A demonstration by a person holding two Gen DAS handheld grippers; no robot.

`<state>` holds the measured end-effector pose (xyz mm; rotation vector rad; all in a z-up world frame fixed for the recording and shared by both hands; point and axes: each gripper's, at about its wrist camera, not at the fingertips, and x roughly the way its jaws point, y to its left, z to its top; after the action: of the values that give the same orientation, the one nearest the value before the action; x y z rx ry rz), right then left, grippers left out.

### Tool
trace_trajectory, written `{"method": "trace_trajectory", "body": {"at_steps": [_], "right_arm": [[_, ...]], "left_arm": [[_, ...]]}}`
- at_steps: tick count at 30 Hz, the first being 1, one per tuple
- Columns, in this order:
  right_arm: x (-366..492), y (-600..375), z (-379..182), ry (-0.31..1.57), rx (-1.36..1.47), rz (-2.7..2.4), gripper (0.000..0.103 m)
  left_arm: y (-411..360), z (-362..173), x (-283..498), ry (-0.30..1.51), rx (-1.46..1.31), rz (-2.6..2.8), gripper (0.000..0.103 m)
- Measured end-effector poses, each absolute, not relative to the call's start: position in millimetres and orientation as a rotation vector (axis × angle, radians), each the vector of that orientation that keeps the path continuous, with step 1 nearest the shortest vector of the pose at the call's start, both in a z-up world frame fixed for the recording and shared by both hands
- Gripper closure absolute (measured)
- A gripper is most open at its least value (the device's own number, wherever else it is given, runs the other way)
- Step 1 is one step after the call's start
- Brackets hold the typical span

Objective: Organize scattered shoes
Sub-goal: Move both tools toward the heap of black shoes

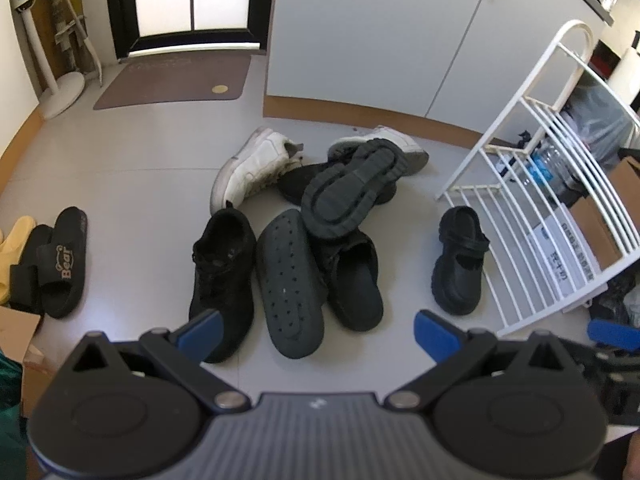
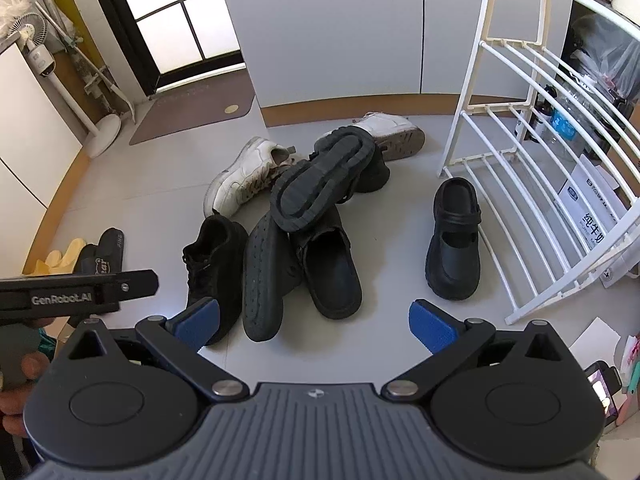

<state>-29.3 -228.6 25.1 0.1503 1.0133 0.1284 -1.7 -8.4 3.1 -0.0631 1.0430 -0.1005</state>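
Several shoes lie heaped on the pale floor just beyond both grippers: a black lace-up shoe (image 1: 224,276) on the near left, a dark perforated sole (image 1: 289,286) turned bottom-up beside it, a black slip-on (image 1: 354,280) to its right, and a ridged black sole (image 1: 352,184) tipped across the top of the pile. Two white sneakers (image 1: 252,168) sit at the far side, the right one mostly hidden behind the ridged sole. A black strap shoe (image 2: 454,240) stands alone to the right, next to the white wire rack (image 2: 520,184). The left gripper (image 1: 316,332) and the right gripper (image 2: 314,322) both hover short of the pile, fingers spread wide and holding nothing. Far left, a black slide (image 1: 60,264) marked "Bear" overlaps a yellow one cut off by the frame edge.
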Motion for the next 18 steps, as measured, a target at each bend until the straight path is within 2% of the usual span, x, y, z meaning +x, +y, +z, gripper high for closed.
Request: {"method": "trace_trajectory", "body": {"at_steps": [8, 10, 18], "right_arm": [[-23.3, -226.1, 23.7, 1.019, 0.143, 0.110, 0.000], [-28.6, -230.7, 26.6, 1.004, 0.161, 0.117, 0.000], [-32.9, -233.2, 31.0, 0.972, 0.171, 0.130, 0.000]], "left_arm": [[-18.5, 6.9, -3.8, 1.052, -0.008, -0.147, 0.000], [-25.6, 6.3, -0.4, 1.054, -0.097, -0.090, 0.000], [-28.4, -0.3, 1.6, 1.055, -0.101, -0.090, 0.000]]}}
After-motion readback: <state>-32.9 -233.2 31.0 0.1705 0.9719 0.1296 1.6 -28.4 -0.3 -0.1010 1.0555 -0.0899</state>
